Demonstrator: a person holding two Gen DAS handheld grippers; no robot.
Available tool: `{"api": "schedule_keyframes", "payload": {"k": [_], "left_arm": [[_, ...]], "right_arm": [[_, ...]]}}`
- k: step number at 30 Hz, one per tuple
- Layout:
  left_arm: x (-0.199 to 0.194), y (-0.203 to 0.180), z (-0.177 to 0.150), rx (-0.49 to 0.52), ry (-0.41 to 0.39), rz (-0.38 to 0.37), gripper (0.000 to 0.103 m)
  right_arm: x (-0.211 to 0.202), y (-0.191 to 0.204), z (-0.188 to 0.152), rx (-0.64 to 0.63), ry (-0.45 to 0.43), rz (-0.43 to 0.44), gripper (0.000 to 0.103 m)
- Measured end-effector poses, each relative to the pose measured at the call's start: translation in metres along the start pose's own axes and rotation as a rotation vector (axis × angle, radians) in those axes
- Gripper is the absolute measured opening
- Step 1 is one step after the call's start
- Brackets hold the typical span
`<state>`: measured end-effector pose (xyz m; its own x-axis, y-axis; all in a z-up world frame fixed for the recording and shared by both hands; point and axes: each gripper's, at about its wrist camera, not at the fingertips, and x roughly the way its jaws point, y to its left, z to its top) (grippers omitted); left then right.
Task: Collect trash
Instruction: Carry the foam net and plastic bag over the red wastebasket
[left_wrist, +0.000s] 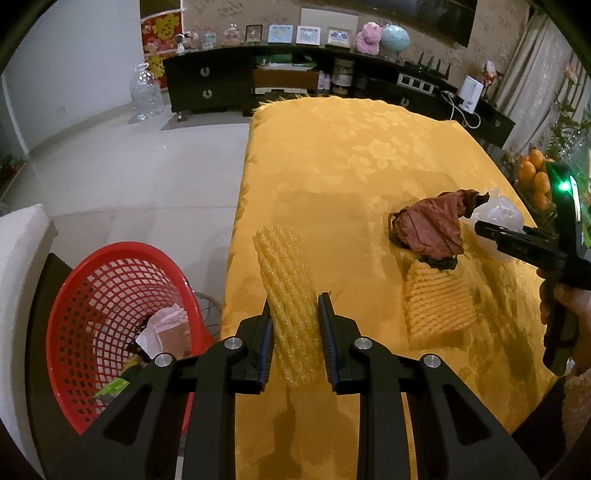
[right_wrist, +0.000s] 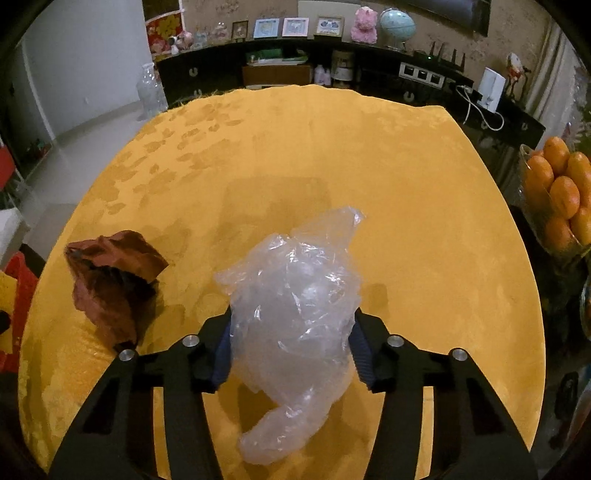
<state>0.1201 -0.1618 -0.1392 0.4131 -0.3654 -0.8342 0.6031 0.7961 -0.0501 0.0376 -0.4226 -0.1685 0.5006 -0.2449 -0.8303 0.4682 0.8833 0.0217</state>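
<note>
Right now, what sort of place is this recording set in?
Most likely a home living or dining room: a table under a yellow floral tablecloth, a dark sideboard lined with framed pictures and a globe, and a bowl of oranges beside the table.

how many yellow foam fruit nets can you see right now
2. One foam net is clamped between the fingers of the left gripper; the other net lies flat on the yellow tablecloth, just in front of the crumpled brown paper. More could be hidden in the red basket.
</note>
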Motion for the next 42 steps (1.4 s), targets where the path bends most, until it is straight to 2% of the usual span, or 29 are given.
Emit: {"api": "schedule_keyframes", "payload": {"k": [7, 24, 31, 42], "left_arm": [[-0.021, 0.001, 0.002, -0.005, -0.039, 0.002, 0.022], [-0.086, 0.016, 0.0, -0.032, -0.155, 0.026, 0.022], [-0.11, 0.027, 0.0, -0.066, -0.196, 0.047, 0.022], [-0.137, 0.056, -0.006, -0.124, -0.234, 0.098, 0.022]], "right_arm": [[-0.037, -0.001, -0.007, 0.015, -0.057, 0.014, 0.049], [-0.13, 0.024, -0.014, -0.001, -0.18, 0.044, 0.05], [-0.16, 0.052, -0.013, -0.038, -0.229, 0.085, 0.049], [-0.18, 0.095, -0.007, -0.103, -0.265, 0.15, 0.05]]}}
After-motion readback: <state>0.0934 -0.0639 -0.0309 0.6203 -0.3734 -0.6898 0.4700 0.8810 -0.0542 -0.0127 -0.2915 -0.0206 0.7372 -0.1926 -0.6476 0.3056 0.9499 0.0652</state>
